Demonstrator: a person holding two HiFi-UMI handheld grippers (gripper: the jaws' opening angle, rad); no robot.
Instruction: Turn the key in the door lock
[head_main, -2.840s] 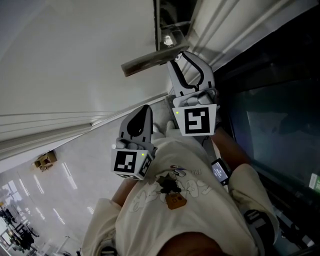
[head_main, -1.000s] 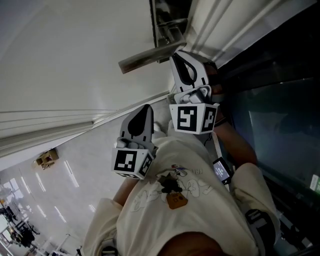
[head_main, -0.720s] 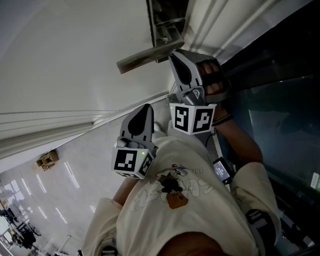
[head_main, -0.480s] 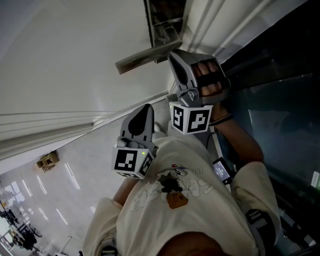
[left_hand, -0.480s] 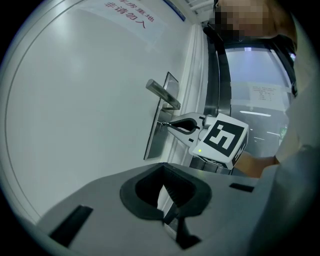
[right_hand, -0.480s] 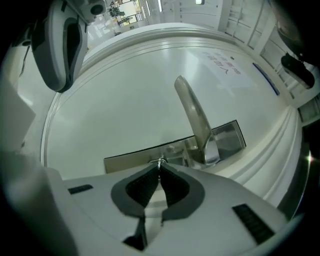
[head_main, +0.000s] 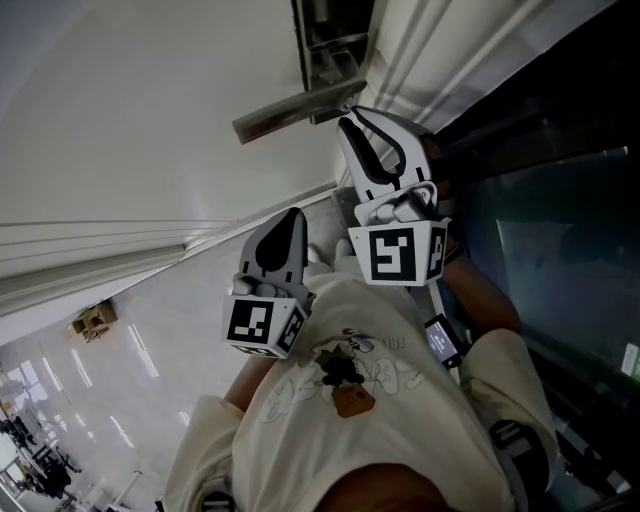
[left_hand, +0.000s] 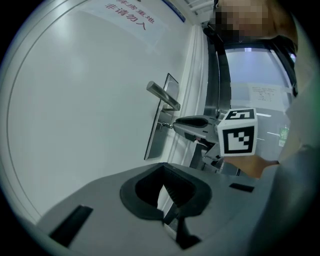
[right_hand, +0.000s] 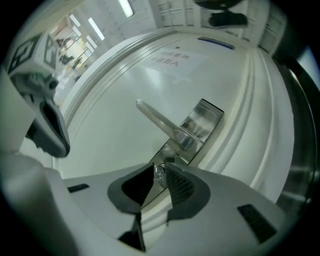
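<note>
Closest in the head view is the person's pale shirt (head_main: 350, 420), which has a small picture on the front. Just past it is the left gripper (head_main: 290, 222). It is held back from the door and is not touching anything. Its jaws are pulled almost together, with only a thin slit of light between them and nothing inside.

A little further out is the right gripper (head_main: 352, 122), with its marker cube (head_main: 398, 255) facing the person. It reaches up to the lock. Its jaws have just been opening, so they have let go. The small silver key (right_hand: 160, 172) sits in the gap between the two dark pads, and they no longer squeeze it.

The key sticks out of the lock at the low end of the shiny metal plate (right_hand: 202, 122). It is just under the spot where the door handle (right_hand: 155, 120) joins the plate. The long handle sticks out to the side, above the jaws.

Behind all this is the big white door (right_hand: 110, 95). A sign with red writing (left_hand: 127, 20) is stuck high up on it. Dark glass (head_main: 560, 250) stands to the right of the door. Far below is a shiny pale floor (head_main: 130, 360).
</note>
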